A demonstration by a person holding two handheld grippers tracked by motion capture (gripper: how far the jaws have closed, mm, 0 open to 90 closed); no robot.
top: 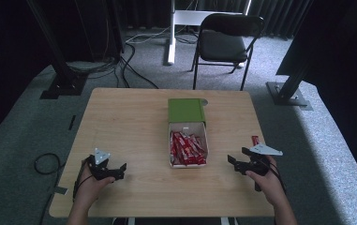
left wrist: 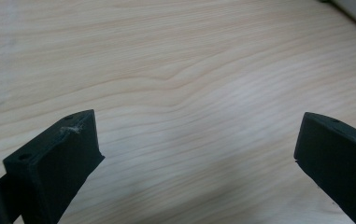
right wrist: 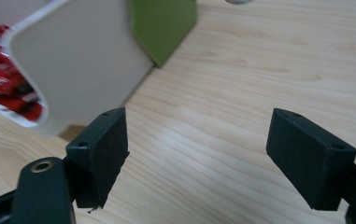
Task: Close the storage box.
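A white box [top: 188,145] full of red packets [top: 187,149] sits mid-table, slid half out of its green sleeve [top: 186,110]. One loose red packet [top: 255,139] lies near the right edge. My left gripper [top: 116,171] rests at the front left, open over bare wood [left wrist: 196,149], nothing between its jaws. My right gripper [top: 234,162] is at the front right, open [right wrist: 199,149] and empty, pointing toward the white box wall [right wrist: 82,60]; the green sleeve [right wrist: 164,23] and some red packets [right wrist: 3,79] show beyond it.
The wooden table [top: 120,122] has bare surface left and right of the box. A black folding chair [top: 225,42] stands behind the far edge. Cables [top: 134,70] and black stand bases [top: 63,86] lie on the grey carpet.
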